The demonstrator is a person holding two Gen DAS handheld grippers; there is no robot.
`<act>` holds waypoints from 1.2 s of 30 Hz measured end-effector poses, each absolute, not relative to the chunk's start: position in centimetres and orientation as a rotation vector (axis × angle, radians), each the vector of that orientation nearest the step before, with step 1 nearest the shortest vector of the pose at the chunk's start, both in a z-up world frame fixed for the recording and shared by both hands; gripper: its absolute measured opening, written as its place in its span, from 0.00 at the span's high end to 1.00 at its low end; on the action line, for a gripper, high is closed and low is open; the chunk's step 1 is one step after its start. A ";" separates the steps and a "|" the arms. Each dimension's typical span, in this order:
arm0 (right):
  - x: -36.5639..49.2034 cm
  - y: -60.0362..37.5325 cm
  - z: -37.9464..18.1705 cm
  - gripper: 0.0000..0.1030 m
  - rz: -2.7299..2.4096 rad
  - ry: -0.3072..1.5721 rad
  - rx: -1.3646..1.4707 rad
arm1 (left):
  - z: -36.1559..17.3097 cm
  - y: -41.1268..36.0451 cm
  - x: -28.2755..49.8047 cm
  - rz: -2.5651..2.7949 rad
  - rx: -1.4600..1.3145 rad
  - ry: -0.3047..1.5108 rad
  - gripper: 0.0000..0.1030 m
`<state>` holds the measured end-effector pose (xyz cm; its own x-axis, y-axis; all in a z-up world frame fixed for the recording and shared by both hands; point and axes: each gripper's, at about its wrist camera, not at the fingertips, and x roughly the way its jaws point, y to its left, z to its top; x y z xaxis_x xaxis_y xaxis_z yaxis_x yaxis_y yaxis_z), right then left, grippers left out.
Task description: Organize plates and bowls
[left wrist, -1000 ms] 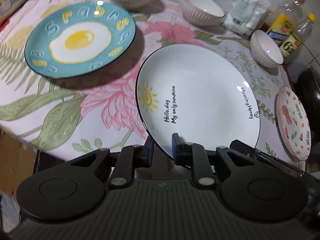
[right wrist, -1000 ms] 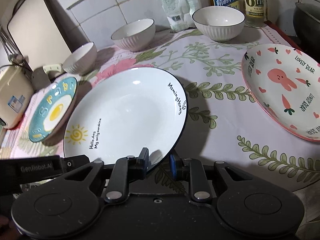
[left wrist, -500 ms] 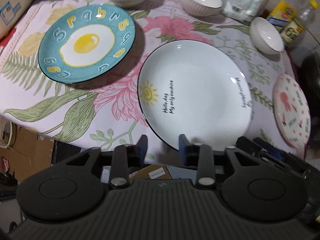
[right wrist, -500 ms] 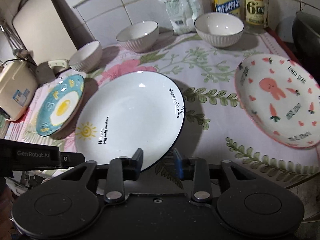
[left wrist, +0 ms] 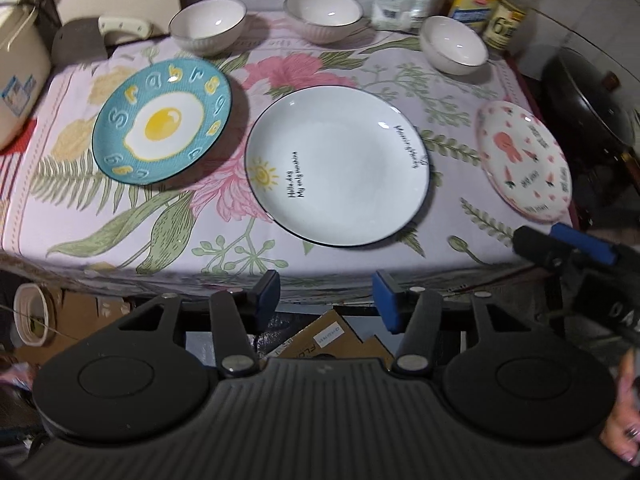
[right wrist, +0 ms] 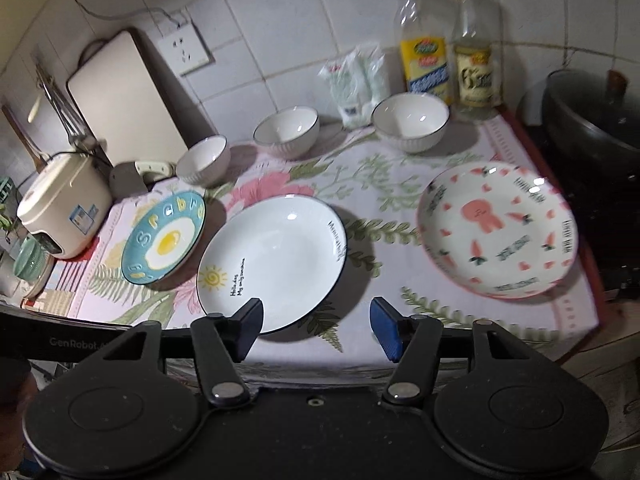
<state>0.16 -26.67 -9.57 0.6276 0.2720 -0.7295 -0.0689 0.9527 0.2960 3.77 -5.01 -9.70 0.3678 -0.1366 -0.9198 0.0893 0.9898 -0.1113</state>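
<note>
The white sunshine plate (left wrist: 338,166) lies flat on the floral tablecloth (left wrist: 280,76), between the blue fried-egg plate (left wrist: 162,120) and the pink rabbit plate (left wrist: 524,160), straight ahead of both grippers. The left gripper (left wrist: 326,296) and right gripper (right wrist: 316,322) have just been opening and hold nothing. The right one seems nearer the plate's rim, which its left finger partly hides; the rim lettering is blurred.

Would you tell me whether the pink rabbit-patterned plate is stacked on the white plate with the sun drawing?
No, the pink rabbit-patterned plate lies by itself on the floral tablecloth, apart from the white plate with the sun drawing.
</note>
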 end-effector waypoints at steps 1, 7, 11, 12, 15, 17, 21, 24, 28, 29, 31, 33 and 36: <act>-0.2 -27.1 -9.1 0.38 0.194 0.867 0.252 | -9.3 -5.3 3.5 -0.152 -0.033 1.184 0.49; -2.4 -29.2 -6.3 0.36 0.185 0.827 0.245 | -7.3 -6.8 2.1 -0.185 0.029 1.162 0.43; -3.6 -30.4 -4.6 0.26 0.183 0.795 0.207 | -6.2 -8.2 1.5 -0.208 0.054 1.151 0.40; -3.8 -30.7 -4.3 0.26 0.188 0.789 0.198 | -6.0 -8.6 1.4 -0.219 0.064 1.148 0.40; -4.5 -31.4 -3.3 0.25 0.207 0.772 0.166 | -5.1 -9.9 1.1 -0.242 0.081 1.135 0.40; -4.8 -32.0 -2.8 0.25 0.208 0.757 0.144 | -4.5 -11.0 1.0 -0.256 0.081 1.125 0.40; -5.2 -33.6 -2.1 0.25 0.219 0.721 0.125 | -3.4 -13.5 1.1 -0.266 0.081 1.093 0.40; -5.3 -35.4 -2.2 0.25 0.216 0.690 0.129 | -2.8 -15.1 1.4 -0.251 0.045 1.056 0.40; -5.2 -38.3 -3.3 0.25 0.216 0.651 0.168 | -2.7 -17.7 2.0 -0.262 0.025 1.021 0.40; -5.1 -39.1 -3.6 0.25 0.210 0.642 0.171 | -2.9 -18.3 2.1 -0.265 0.013 1.015 0.40; -5.1 -40.1 -4.4 0.25 0.199 0.626 0.168 | -3.1 -19.4 2.4 -0.275 -0.011 1.001 0.40; -4.8 -41.0 -5.1 0.25 0.193 0.610 0.166 | -3.4 -20.5 2.6 -0.276 -0.022 0.984 0.40; -4.2 -42.0 -6.3 0.25 0.193 0.605 0.158 | -4.0 -21.7 3.1 -0.272 -0.035 0.963 0.40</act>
